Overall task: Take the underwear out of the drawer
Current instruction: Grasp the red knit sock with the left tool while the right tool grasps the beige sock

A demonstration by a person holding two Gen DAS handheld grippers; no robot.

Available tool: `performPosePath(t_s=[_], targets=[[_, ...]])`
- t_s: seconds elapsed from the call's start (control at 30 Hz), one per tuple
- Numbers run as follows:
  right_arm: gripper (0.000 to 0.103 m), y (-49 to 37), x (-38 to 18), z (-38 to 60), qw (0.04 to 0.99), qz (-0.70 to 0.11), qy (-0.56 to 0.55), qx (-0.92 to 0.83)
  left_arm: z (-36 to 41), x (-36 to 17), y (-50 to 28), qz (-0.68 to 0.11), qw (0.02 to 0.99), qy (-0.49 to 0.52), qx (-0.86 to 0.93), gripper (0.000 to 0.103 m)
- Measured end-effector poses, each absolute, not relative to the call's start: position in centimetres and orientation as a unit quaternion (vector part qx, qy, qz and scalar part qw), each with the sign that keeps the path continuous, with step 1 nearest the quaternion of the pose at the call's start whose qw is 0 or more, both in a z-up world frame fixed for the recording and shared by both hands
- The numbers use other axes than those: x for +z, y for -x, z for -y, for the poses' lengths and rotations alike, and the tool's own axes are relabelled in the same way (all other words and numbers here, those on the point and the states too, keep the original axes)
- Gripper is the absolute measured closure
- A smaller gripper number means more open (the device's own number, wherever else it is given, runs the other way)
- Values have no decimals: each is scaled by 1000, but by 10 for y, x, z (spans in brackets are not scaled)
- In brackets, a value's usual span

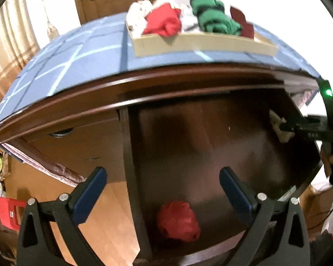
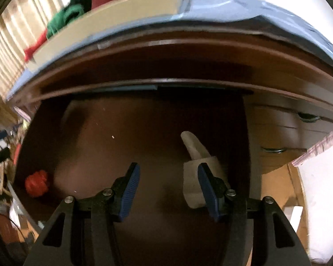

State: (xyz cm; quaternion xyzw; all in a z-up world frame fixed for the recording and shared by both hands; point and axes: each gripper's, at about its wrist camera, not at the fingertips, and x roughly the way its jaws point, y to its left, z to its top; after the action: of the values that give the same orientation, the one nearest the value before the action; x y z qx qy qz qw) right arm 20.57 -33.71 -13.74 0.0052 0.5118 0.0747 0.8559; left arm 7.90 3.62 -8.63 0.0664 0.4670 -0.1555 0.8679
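Note:
The dark wooden drawer [image 1: 211,133] is pulled open. A balled red underwear [image 1: 178,221] lies near its front left corner; it also shows in the right wrist view [image 2: 37,182]. A beige underwear [image 2: 196,168] lies at the drawer's right side, partly behind my right gripper's right finger. My left gripper [image 1: 162,175] is open above the drawer's left wall, just beyond the red piece. My right gripper [image 2: 168,173] is open inside the drawer, beside the beige piece. It also shows in the left wrist view [image 1: 304,126], next to the beige piece [image 1: 279,128].
A cardboard tray [image 1: 202,44] with rolled red, green, white and maroon garments stands on the blue checked cloth [image 1: 66,62] over the dresser top. Closed drawers with ring handles [image 2: 273,149] are to the right. Wooden floor [image 1: 104,221] lies left of the drawer.

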Motion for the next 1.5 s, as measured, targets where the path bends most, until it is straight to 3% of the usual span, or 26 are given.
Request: performPosePath(t_s=[0.33, 0.67, 0.97, 1.13, 1.17, 1.27, 1.43, 1.5], targets=[[46, -228, -157, 326, 819, -566, 73, 69, 5, -117, -77, -557, 785, -104, -251, 1], [47, -240, -172, 310, 792, -584, 161, 74, 15, -156, -91, -660, 694, -163, -236, 3], [47, -233, -191, 297, 759, -596, 256, 57, 22, -159, -99, -694, 648, -194, -245, 1], [71, -231, -194, 299, 750, -601, 271, 54, 27, -154, -103, -700, 642, -197, -244, 1], [73, -231, -193, 300, 751, -600, 270, 55, 26, -153, -103, -700, 642, -197, -244, 3], [76, -232, -187, 304, 758, -601, 244, 63, 19, -148, -102, -711, 627, -150, -282, 25], [78, -229, -174, 323, 778, -608, 99, 124, 18, -143, -101, -696, 640, -153, -287, 25], [78, -228, -165, 332, 783, -602, 35, 152, 17, -141, -104, -693, 641, -135, -301, 46]])
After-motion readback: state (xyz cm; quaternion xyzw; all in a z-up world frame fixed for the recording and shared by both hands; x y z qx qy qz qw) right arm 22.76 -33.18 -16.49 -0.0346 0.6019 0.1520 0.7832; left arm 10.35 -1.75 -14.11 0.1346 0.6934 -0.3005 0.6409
